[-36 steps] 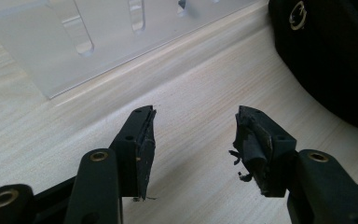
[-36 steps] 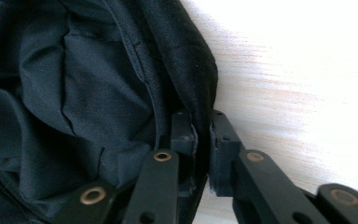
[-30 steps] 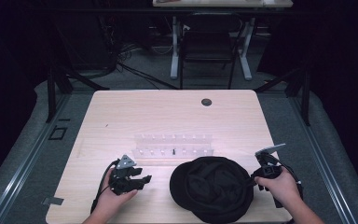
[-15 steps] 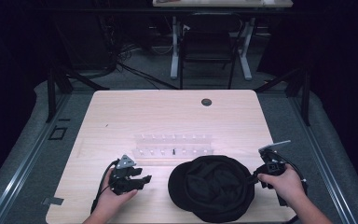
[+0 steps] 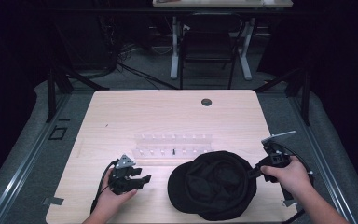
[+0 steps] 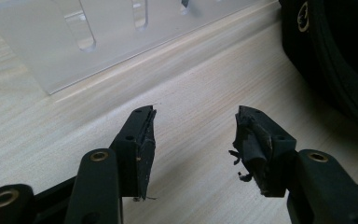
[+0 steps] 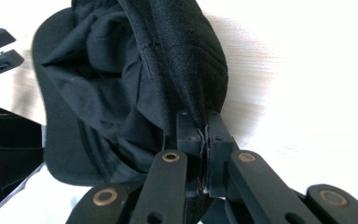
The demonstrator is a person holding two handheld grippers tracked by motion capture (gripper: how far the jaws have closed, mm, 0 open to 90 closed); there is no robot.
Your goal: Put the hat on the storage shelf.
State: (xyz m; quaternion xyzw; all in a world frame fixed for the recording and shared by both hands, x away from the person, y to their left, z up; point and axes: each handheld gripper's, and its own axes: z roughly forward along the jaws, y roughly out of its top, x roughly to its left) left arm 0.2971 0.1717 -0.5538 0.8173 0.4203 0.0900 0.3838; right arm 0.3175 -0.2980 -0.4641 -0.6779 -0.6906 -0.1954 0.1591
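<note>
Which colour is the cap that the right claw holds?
Black; the cap shows best in the high view.

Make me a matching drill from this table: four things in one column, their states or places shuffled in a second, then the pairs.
Things:
1. left tool
2. right tool
3. black cap
4. clear rack

States or places:
A. lies opening-up, near edge
B. open, holding nothing
C. mid-table, behind the cap
D. shut on the cap's rim

Pairs: 1-B, 2-D, 3-A, 4-C

left gripper [image 6: 193, 135]: jaws apart, nothing between them, low over the surface [image 6: 205, 88]
clear rack [image 6: 98, 32]: beyond the jaws
black cap [image 6: 340, 51]: right of the rack, on the surface
</note>
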